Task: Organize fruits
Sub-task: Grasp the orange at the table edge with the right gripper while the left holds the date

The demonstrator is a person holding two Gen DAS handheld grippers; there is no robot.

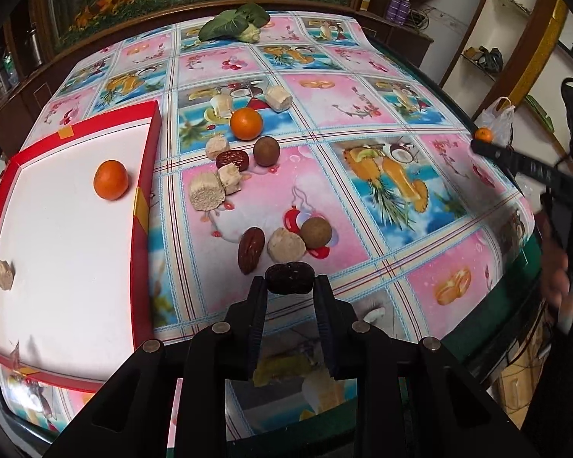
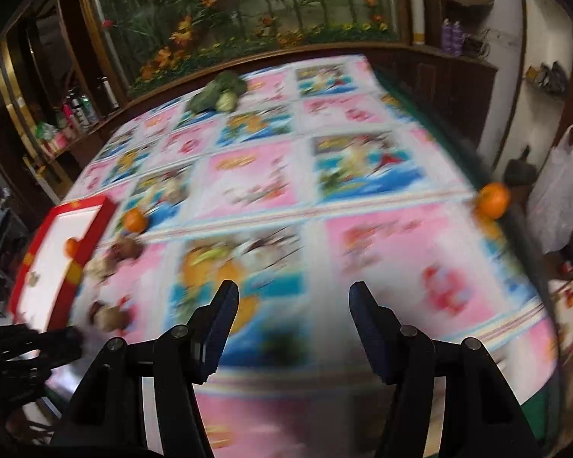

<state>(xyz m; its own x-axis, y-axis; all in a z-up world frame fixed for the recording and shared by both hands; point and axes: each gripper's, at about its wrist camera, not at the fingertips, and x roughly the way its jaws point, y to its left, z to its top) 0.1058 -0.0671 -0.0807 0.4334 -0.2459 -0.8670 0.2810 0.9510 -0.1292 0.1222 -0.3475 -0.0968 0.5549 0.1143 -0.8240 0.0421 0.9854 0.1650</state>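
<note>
Behind the table (image 1: pixel 363 175) runs a flowered wall panel, and a bright fruit-print cloth covers the whole top. From my left wrist camera, I have the left gripper (image 1: pixel 289 286) clenched on a dark date (image 1: pixel 289 278), pinched at its ends so I can carry it, I judge, to the red tray (image 1: pixel 149 160) just to the left. That tray holds one orange (image 1: pixel 110 179) near its far corner and a pale chunk (image 1: pixel 4 274) by its left wall; the rest of its white floor is bare. Loose on the cloth lie another orange (image 1: pixel 246 123), two brown round fruits, more dates and pale chunks, well clear of the tray. From my right wrist camera, badly blurred, the right gripper (image 2: pixel 294 297) stands released with nothing between its fingers, over bare cloth. A third orange (image 2: pixel 492 200) sits at the table's right edge, probably my next target.
</note>
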